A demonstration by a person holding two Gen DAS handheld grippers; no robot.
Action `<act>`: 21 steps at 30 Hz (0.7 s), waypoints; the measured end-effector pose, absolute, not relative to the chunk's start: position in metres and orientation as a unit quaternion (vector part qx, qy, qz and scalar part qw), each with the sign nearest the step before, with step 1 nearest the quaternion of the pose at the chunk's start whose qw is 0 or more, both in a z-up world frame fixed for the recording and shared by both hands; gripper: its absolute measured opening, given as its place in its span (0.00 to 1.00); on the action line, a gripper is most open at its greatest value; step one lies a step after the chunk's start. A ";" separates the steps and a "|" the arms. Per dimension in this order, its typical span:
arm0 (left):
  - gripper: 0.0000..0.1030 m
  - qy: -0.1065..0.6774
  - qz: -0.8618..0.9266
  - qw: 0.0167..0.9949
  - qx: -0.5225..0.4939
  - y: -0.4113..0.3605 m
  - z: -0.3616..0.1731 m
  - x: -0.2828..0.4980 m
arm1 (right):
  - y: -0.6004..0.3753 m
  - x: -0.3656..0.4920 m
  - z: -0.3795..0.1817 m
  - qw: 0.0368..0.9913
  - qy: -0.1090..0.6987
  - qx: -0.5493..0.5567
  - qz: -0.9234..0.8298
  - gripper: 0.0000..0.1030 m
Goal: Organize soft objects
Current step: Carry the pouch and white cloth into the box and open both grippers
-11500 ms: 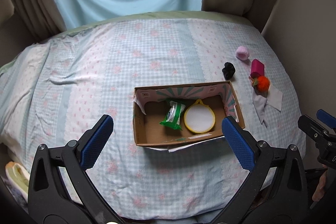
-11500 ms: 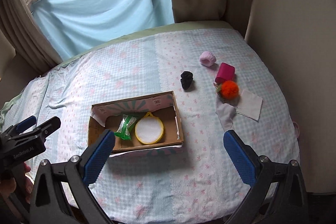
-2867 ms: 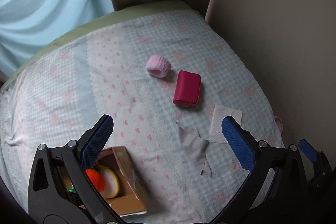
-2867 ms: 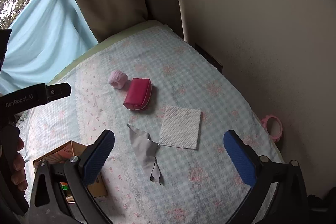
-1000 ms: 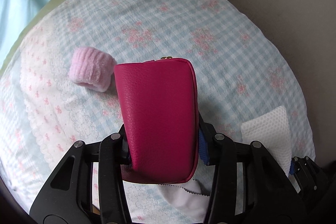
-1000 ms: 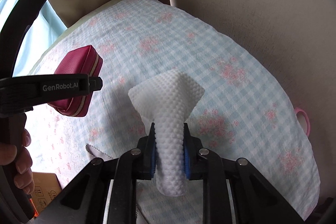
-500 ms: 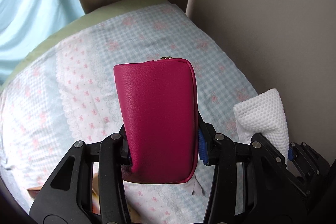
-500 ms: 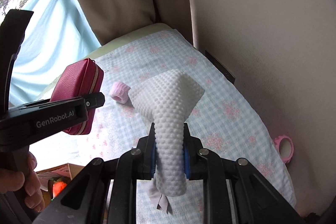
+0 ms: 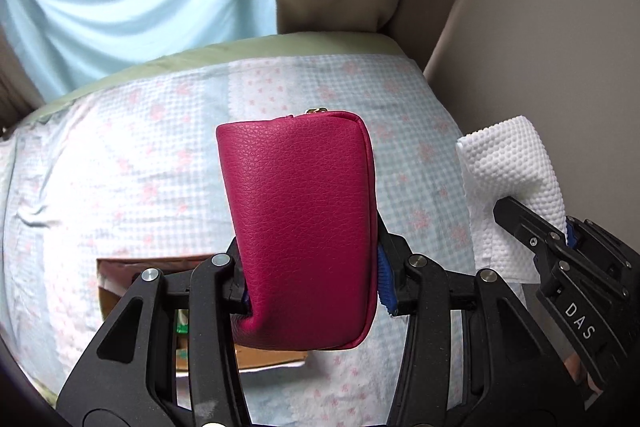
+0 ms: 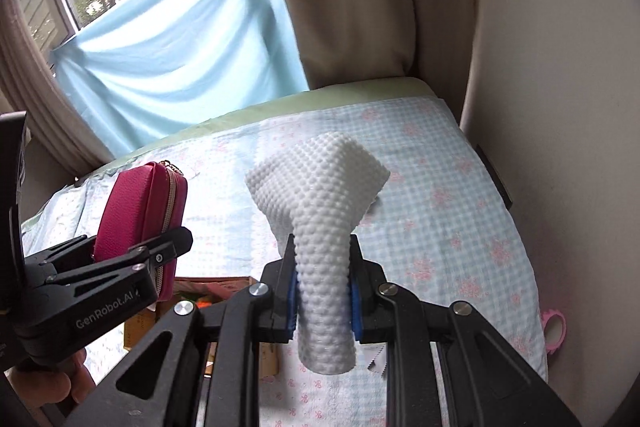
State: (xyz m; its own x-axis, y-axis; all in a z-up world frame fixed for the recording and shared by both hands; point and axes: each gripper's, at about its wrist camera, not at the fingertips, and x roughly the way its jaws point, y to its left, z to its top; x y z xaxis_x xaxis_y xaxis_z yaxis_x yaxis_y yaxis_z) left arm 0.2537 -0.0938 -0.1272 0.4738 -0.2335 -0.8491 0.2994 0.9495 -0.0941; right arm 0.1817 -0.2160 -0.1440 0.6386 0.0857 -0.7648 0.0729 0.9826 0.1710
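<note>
Item 1: magenta pouch [image 9: 298,227], clamped low in my left gripper [image 9: 312,291]; padded, yields, grippy. Item 2: white dimpled cloth [image 10: 320,211], pinched mid-fold in my right gripper [image 10: 322,293]; light, floppy. Cardboard box [image 9: 120,291], 7 o'clock below pouch

We look forward along each hand-held gripper, raised above the bed [image 9: 120,163] and facing the curtained window [image 10: 168,39]; both views share the bed, curtain and cardboard box [image 9: 132,267].

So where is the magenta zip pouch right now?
The magenta zip pouch is clamped upright in the left gripper, held above the cardboard box, left of the white cloth.
</note>
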 end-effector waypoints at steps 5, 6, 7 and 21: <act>0.40 0.486 -0.105 0.868 0.009 -0.031 -0.117 0.227 | -0.160 0.183 -0.147 0.894 0.438 0.078 0.055 0.18; 0.40 0.487 -0.096 0.868 0.006 -0.019 -0.117 0.222 | -0.149 0.184 -0.150 0.891 0.444 0.077 0.064 0.18; 0.40 0.489 -0.087 0.868 0.004 -0.006 -0.119 0.218 | -0.138 0.184 -0.153 0.887 0.449 0.074 0.071 0.18; 0.40 0.556 -0.047 0.830 -0.009 0.146 -0.198 0.202 | -0.023 0.195 -0.244 0.829 0.551 0.070 0.062 0.18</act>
State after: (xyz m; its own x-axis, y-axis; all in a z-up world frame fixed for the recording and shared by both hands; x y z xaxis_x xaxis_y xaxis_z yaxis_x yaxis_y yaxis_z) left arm 0.2019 0.1462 -0.1978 0.3770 -0.0875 -0.9221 0.0674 0.9955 -0.0669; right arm 0.1951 -0.0230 -0.2438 0.3850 0.1797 -0.9053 -0.0246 0.9825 0.1846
